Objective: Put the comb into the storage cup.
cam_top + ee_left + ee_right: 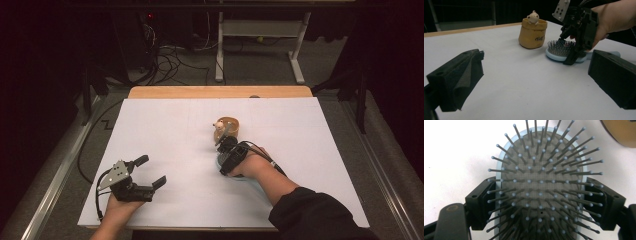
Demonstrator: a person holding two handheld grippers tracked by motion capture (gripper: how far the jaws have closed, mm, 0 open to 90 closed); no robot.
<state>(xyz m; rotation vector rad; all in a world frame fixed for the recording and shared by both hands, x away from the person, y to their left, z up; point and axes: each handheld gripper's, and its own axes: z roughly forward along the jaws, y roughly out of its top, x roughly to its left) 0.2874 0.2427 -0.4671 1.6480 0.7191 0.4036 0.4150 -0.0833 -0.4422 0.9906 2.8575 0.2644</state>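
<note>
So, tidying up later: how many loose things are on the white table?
2. A blue hairbrush, bristles up, lies right of centre with the right gripper straddling its head. A tan pouch with a small figure stands just beyond it. None seem hidden.

You've got one hairbrush (560,51) on the table (165,130), one tan pouch (532,33) with one small figure (533,17) poking out the top. Two grippers in play: left gripper (150,172) and right gripper (223,150). One white sheet covering the tabletop.
</note>
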